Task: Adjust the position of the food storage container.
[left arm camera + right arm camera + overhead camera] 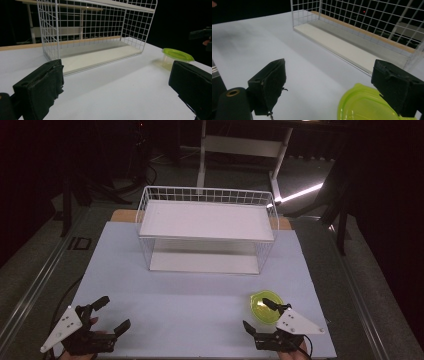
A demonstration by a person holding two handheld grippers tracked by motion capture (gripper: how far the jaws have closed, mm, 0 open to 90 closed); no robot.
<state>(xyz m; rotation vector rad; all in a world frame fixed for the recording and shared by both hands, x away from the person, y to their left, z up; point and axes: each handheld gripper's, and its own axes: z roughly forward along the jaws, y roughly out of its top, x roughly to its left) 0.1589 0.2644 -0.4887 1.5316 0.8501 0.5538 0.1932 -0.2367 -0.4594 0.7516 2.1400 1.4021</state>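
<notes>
- Both grippers sit at my near table edge: left gripper (pixel 111 314) has its jaws spread wide, gripping nothing.
- Right gripper (pixel 259 314) is also spread, one jaw over the lime-lidded container (pixel 266 308).
- White wire basket (pixel 207 195) stands farther back on the table (pixel 190 295).

Lighting: dim room, table (pixel 200 290) lit from above, surroundings near black | Glare: bright strip on floor (pixel 300 195) behind the wire rack (pixel 207 195) | Shadows: soft, faint under the rack's shelf | Focus: high view slightly soft and grainy; near black jaws blurred in both gripper views | Distortion: mild wide-angle bend in rack wires.
</notes>
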